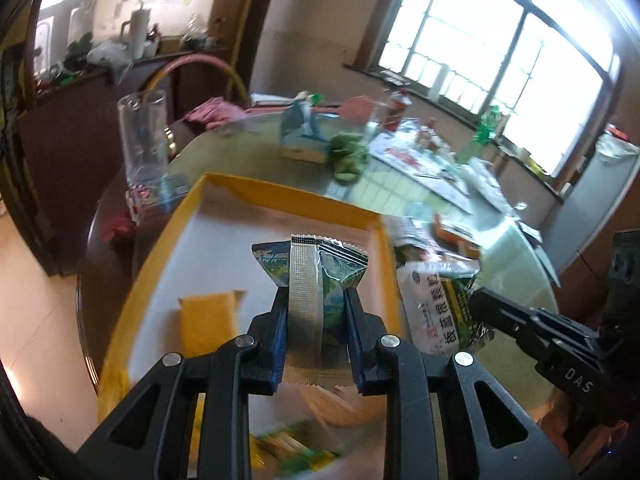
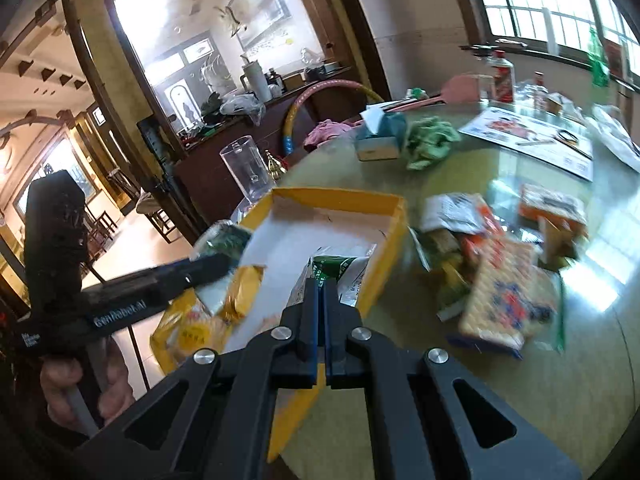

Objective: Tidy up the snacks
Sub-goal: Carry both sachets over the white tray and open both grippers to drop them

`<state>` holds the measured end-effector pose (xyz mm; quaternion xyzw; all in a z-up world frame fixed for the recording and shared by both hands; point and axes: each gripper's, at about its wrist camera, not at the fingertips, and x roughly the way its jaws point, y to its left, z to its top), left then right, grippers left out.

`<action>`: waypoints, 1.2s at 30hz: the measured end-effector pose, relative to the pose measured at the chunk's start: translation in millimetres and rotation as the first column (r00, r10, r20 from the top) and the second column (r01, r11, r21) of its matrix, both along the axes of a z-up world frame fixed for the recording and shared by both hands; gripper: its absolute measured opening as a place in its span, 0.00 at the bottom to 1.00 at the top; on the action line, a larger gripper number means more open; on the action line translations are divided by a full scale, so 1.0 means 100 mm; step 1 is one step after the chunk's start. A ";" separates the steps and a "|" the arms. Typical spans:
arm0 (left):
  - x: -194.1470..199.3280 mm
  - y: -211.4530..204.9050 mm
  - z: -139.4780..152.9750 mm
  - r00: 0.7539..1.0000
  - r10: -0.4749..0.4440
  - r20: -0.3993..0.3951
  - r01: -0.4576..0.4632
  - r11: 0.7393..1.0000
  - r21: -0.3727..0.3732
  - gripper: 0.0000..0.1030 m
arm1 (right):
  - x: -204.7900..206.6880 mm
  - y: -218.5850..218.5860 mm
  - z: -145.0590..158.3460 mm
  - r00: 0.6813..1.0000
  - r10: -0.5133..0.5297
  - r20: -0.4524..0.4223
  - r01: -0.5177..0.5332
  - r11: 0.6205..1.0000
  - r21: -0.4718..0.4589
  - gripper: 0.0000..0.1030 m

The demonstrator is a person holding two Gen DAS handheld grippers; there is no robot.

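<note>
My left gripper (image 1: 314,294) is shut on a green snack packet (image 1: 310,268) with a silver seam and holds it above the yellow box (image 1: 280,192). In the right wrist view the left gripper (image 2: 218,262) holds that packet (image 2: 226,240) over the box's left side. My right gripper (image 2: 321,284) is shut on a white-and-green snack packet (image 2: 344,270) at the box's right wall (image 2: 384,264). That packet (image 1: 436,304) and the right gripper (image 1: 478,300) show right of the box in the left wrist view. Yellow packets (image 2: 240,292) lie inside the box.
A pile of loose snack packets (image 2: 500,280) lies on the glass table (image 2: 520,380) right of the box. A clear glass (image 2: 246,168) stands behind the box at the table edge. A tissue box (image 2: 378,136), a green cloth (image 2: 430,142) and papers (image 2: 528,136) lie farther back.
</note>
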<state>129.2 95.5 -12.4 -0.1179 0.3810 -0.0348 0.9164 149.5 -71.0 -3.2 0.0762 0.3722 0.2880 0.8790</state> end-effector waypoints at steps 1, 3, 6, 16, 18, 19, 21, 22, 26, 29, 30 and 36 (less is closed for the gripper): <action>0.07 0.05 -0.05 1.000 0.015 -0.019 -0.015 1.000 0.005 0.24 | 0.08 0.08 -0.02 1.000 -0.001 -0.006 0.001 1.000 -0.004 0.03; 0.15 0.12 -0.12 0.998 0.033 -0.055 -0.032 0.999 0.018 0.24 | 0.23 0.23 -0.09 1.000 0.009 -0.028 -0.009 1.000 -0.018 0.03; 0.27 0.17 -0.25 0.994 0.037 -0.101 -0.035 0.999 0.025 0.24 | 0.43 0.44 -0.24 0.998 0.020 -0.067 -0.023 0.999 -0.045 0.03; 0.36 0.16 -0.40 0.986 0.029 -0.164 -0.020 0.998 0.054 0.46 | 0.61 0.65 -0.59 0.990 0.005 -0.138 -0.020 0.994 -0.104 0.05; 0.32 0.17 -0.38 0.988 0.041 -0.148 -0.034 0.998 0.047 0.70 | 0.58 0.61 -0.59 0.990 0.006 -0.143 -0.018 0.996 -0.083 0.10; 0.29 0.18 -0.36 0.990 0.048 -0.134 -0.043 0.998 0.040 0.71 | 0.56 0.58 -0.57 0.990 0.009 -0.143 -0.019 0.997 -0.071 0.19; 0.23 0.19 -0.30 0.993 0.057 -0.101 -0.056 0.998 0.015 0.76 | 0.48 0.51 -0.52 0.991 -0.004 -0.130 -0.004 0.998 -0.063 0.31; 0.20 0.20 -0.28 0.994 0.062 -0.092 -0.062 0.998 0.005 0.78 | 0.44 0.47 -0.49 0.992 -0.008 -0.123 0.001 0.998 -0.057 0.44; -0.05 0.07 -0.14 0.990 0.138 -0.020 -0.136 0.989 0.063 0.78 | 0.21 0.24 -0.40 0.996 0.007 -0.091 -0.008 1.000 -0.003 0.67; -0.29 -0.15 -0.01 0.989 0.130 0.067 -0.138 0.982 0.126 0.78 | 0.03 0.01 -0.35 0.997 0.013 -0.077 -0.012 1.000 0.017 0.71; -0.42 -0.26 0.04 0.986 0.125 0.110 -0.140 0.980 0.144 0.78 | -0.03 -0.08 -0.35 0.997 0.010 -0.070 -0.008 1.000 0.028 0.73; -0.69 -0.73 0.13 0.974 0.078 0.212 -0.109 0.984 0.139 0.82 | -0.37 -0.69 -0.35 0.993 -0.112 -0.041 0.115 0.991 0.071 0.77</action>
